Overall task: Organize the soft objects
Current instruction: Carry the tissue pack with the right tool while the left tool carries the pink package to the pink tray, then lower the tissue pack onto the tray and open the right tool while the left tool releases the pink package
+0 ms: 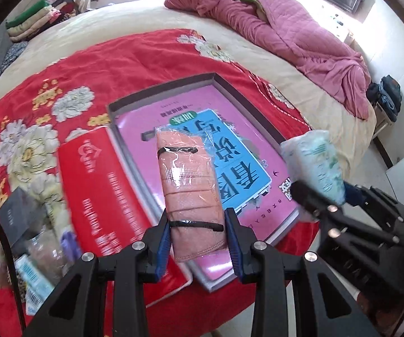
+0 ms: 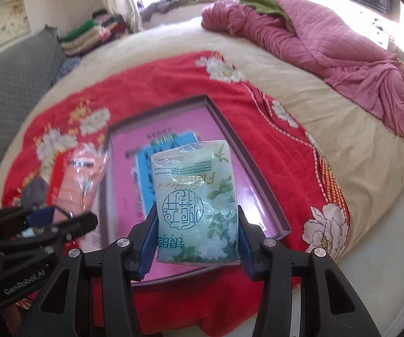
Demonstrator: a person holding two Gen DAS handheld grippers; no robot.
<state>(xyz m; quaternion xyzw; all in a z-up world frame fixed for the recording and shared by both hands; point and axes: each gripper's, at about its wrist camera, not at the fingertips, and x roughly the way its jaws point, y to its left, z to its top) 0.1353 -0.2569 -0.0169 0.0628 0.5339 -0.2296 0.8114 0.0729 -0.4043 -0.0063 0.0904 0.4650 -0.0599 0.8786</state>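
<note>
Your left gripper (image 1: 197, 234) is clamped on the pink wrapped cloth pack (image 1: 189, 188); your right gripper (image 2: 197, 231) squeezes the green tissue packet (image 2: 197, 207). Just beyond both pairs of fingers lies the open box (image 2: 258, 165) on the red blanket (image 1: 117, 56).

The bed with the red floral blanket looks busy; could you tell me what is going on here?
A person holds a gripper in each hand above a shallow grey box lying on the bed. The left gripper is shut on a plastic-wrapped pink folded cloth; the right gripper is shut on a pale green tissue pack. Neither item is set down yet.
</note>
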